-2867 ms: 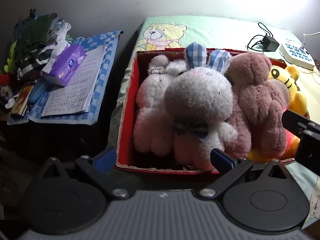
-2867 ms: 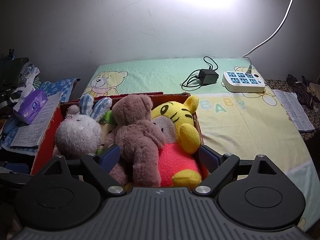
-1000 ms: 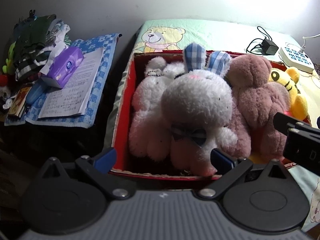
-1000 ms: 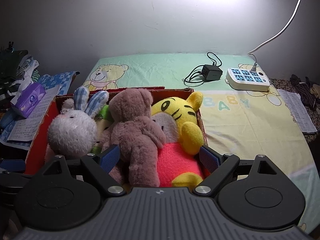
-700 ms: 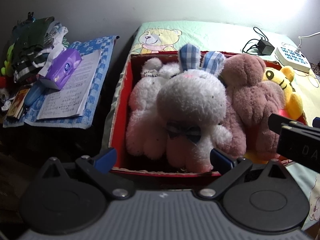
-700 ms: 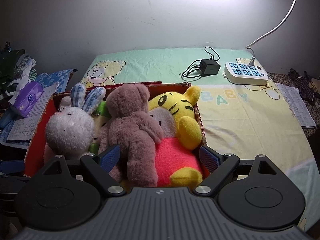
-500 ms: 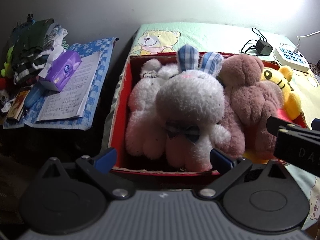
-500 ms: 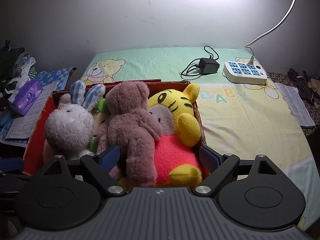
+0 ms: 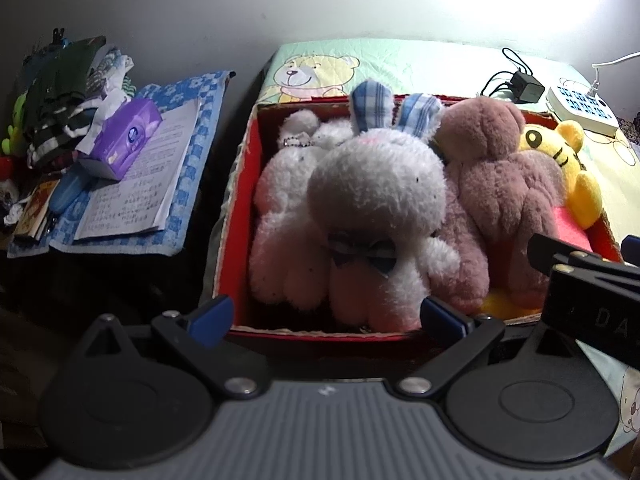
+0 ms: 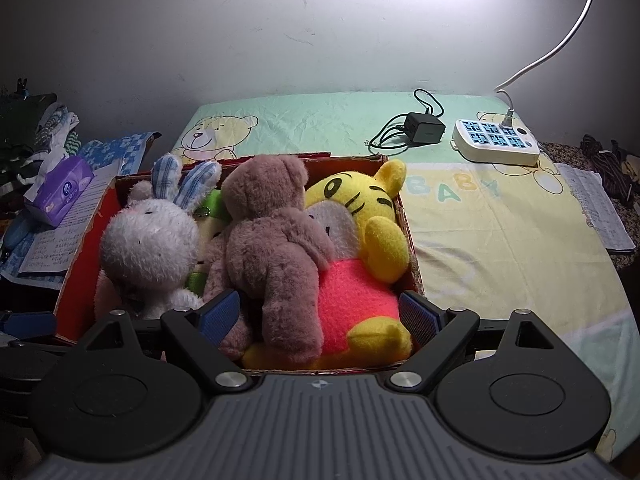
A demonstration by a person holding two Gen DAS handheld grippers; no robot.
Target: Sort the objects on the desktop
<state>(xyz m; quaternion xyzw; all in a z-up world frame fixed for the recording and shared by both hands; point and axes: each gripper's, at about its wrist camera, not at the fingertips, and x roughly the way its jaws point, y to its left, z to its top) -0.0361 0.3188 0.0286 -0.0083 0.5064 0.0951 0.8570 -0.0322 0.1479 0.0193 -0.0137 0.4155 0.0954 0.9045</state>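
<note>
Left claw spread wide at the near edge of the red box, blue-padded fingers apart and empty, nothing held between. Right claw also wide and empty, low over the near end of the same red box, one pad beside the brown bear, the other near the box's right wall. Both held level, pointing forward over the toys.

Packed inside the box: white rabbit with blue checked ears, a second white plush behind it, brown bear, yellow tiger in a pink-red shirt. Box resting on a bedsheet printed with teddy bears.

From the left wrist only: the second white plush with a small bead chain, an open notebook with handwriting too small to read, and part of the right claw's black body at the right edge, marked "DA", the rest cut off. From the right wrist only: something green between rabbit and bear, the word "BABY" printed on the sheet, loose papers at the far right. Seen in both: purple tissue pack, logo unreadable, black charger with coiled cable, white power strip with blue sockets.
</note>
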